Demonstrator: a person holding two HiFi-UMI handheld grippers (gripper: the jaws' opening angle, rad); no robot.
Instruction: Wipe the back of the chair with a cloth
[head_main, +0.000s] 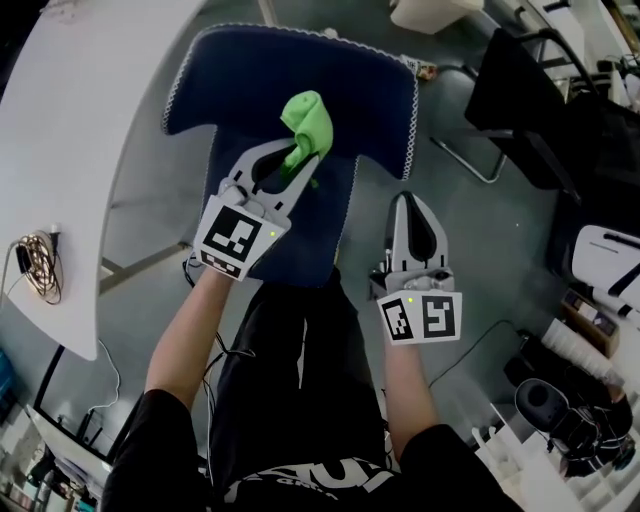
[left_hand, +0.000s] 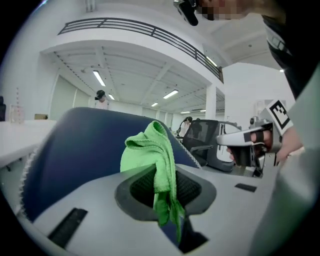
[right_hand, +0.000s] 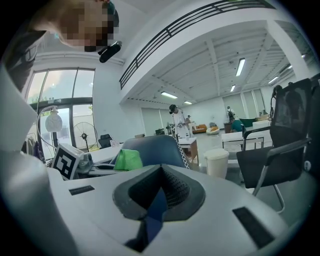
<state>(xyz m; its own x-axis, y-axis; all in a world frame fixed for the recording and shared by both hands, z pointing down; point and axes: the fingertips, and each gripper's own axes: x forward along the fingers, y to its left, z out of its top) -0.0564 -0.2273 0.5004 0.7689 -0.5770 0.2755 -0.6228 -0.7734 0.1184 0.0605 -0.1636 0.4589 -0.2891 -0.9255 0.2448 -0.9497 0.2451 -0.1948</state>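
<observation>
An open-plan office with a grey floor (head_main: 150, 235), high white ceilings with strip lights, and a long curved white table (head_main: 80, 150) on the person's left. A black office chair (right_hand: 287, 145) and a white bin (right_hand: 218, 162) stand to the right.

Directly ahead is a dark blue chair (head_main: 250, 80), its back edged with white stitching. The left gripper (head_main: 300, 158) has its jaws clamped on a bright green cloth (head_main: 306, 120) over the chair back; I cannot tell whether the cloth presses on it. The bunched cloth runs lengthwise along the jaws, its folded bulk pointing away from the person, a thin tail trailing back between them. The right gripper (head_main: 410, 200), beside the chair's right edge, has its jaws together on nothing.
</observation>
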